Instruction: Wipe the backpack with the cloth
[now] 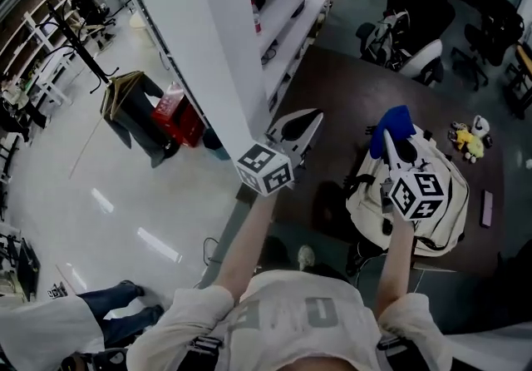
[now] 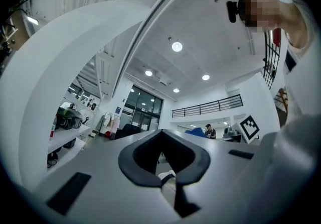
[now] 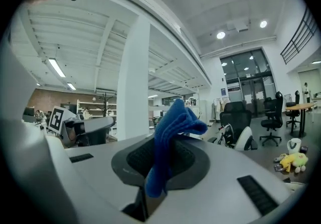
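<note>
A cream backpack lies on the dark table below my right arm. My right gripper hangs over the backpack's upper left part, shut on a blue cloth. In the right gripper view the blue cloth sticks up from between the closed jaws of the right gripper. My left gripper is shut with nothing in it, left of the backpack near the table's edge. The left gripper shows nothing between its pads in its own view.
A white pillar and white shelves rise just left of the left gripper. Office chairs stand beyond the table. Plush toys and a small purple item lie right of the backpack. A coat rack stands at left.
</note>
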`<state>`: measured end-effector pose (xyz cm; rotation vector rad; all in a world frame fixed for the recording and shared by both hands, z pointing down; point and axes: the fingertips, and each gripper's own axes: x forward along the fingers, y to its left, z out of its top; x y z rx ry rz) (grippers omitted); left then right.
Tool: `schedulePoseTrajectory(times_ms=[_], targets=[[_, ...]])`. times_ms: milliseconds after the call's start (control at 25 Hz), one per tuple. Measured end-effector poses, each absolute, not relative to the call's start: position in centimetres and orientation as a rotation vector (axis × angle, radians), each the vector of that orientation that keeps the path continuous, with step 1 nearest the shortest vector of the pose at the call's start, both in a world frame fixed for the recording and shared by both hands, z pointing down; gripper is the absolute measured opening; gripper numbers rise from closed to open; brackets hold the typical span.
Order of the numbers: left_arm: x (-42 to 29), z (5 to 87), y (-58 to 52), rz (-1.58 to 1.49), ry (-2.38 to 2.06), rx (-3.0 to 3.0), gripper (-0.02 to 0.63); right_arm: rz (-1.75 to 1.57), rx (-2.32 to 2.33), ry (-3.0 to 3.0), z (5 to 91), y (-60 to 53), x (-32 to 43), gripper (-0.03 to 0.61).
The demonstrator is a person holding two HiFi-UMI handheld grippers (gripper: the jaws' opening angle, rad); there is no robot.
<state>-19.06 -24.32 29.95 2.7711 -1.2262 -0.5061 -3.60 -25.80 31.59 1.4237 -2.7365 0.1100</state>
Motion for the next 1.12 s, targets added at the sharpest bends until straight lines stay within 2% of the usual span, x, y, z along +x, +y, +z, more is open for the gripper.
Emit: schedulePoseTrajectory(times_ms=[280, 520, 880, 1120], targets=[[-25.5, 30.1, -28.9, -0.500, -1.043, 2.823, 0.005, 0.102, 1.773, -2.569, 30.5, -29.0, -6.5, 0.041], [-27.3, 31.3, -31.0, -0.409, -0.785, 2.878, 0.005, 0.182, 2.129, -2.322, 32.0, -28.0, -6.2, 0.042], [-21.7, 34.0, -34.3, -0.319, -0.456, 2.933, 0.005, 0.316, 2.370, -2.086, 36.3, -25.1, -5.2, 0.043], [-15.9, 37.2, -35.7, -0.218, -0.041, 2.959, 0.005, 0.338, 2.573, -1.809, 37.8, -24.0, -5.1, 0.042]])
